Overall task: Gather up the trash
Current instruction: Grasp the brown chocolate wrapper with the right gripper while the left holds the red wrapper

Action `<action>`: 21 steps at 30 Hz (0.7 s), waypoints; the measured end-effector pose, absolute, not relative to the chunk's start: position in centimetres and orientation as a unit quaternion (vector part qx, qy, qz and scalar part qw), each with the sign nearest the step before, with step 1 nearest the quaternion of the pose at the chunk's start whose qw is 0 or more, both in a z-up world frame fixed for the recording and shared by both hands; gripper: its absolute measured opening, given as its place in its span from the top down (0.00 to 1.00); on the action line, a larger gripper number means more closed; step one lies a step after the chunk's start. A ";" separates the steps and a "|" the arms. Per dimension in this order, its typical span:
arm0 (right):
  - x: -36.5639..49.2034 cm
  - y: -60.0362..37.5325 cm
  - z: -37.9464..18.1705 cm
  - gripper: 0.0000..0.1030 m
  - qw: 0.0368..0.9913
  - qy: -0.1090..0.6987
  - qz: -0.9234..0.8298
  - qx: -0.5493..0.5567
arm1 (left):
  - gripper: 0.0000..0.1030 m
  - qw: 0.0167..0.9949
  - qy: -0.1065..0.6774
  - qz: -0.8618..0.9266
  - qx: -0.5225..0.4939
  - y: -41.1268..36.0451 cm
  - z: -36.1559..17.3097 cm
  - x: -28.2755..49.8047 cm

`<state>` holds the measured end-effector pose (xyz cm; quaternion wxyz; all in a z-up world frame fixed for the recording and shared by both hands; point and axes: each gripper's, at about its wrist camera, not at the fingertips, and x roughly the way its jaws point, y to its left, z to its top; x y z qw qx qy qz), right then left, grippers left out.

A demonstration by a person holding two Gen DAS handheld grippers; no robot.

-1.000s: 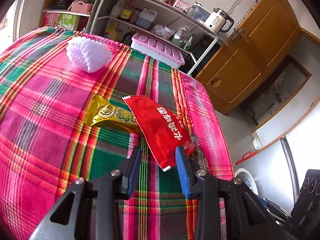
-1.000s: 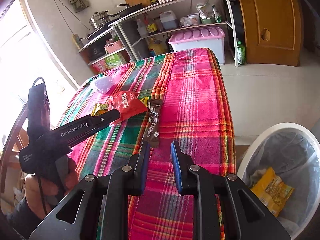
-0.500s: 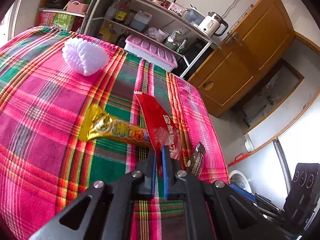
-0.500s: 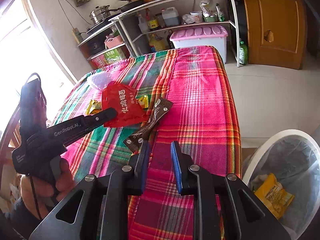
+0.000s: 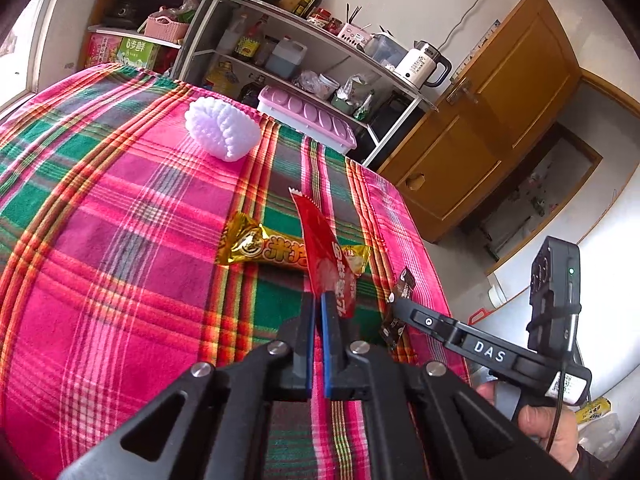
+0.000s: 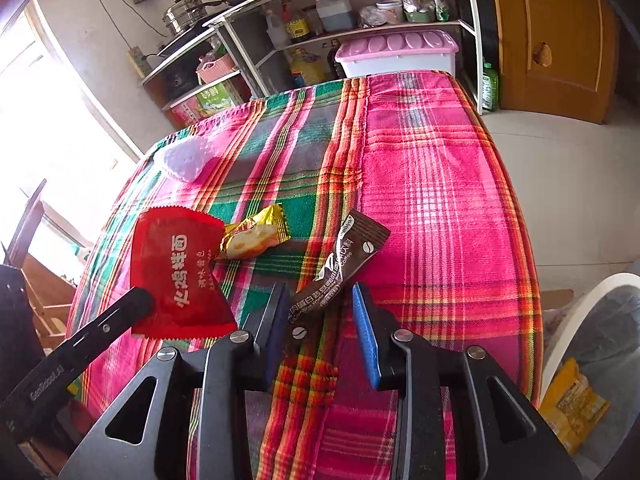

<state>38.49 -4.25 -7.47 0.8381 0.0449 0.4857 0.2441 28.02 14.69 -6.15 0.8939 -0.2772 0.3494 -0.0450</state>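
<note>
Left claw [image 5: 319,300] grips red packet [image 5: 328,268] | plaid tablecloth [image 5: 120,240] | kitchen shelves [image 5: 280,56]

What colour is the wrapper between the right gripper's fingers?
Dark brown with white lettering: the coffee sachet. It shows best in the right wrist view.

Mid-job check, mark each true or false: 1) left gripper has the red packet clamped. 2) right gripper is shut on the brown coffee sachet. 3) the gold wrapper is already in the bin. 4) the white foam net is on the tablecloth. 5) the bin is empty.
1) True: the left gripper is shut on the red packet.
2) False: the right gripper has just been opening; the brown coffee sachet lies between its pads, not pinched.
3) False: the gold wrapper lies on the tablecloth.
4) True: white foam net.
5) False: the bin holds a yellow packet.
</note>
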 end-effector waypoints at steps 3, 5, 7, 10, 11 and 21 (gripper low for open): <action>38.9 -3.5 -7.4 0.68 0.843 0.485 0.231 0.029 | 0.97 0.893 0.351 -0.046 -0.278 14.9 -6.3 27.8; 39.0 -2.9 -7.3 0.74 0.846 0.483 0.225 0.010 | 0.97 0.892 0.352 -0.047 -0.279 15.0 -6.4 27.6; 38.9 -2.7 -7.5 0.90 0.844 0.486 0.226 0.001 | 0.97 0.893 0.353 -0.049 -0.276 15.0 -6.4 27.5; 38.3 -3.0 -7.5 0.91 0.845 0.483 0.229 0.004 | 0.98 0.894 0.355 -0.052 -0.269 14.7 -6.4 27.3; 38.1 -3.3 -7.5 0.92 0.845 0.483 0.231 0.007 | 0.98 0.894 0.355 -0.053 -0.268 14.6 -6.4 27.2; 34.4 -6.5 -5.7 0.94 0.845 0.474 0.243 0.037 | 1.00 0.902 0.350 -0.066 -0.244 12.9 -4.1 25.7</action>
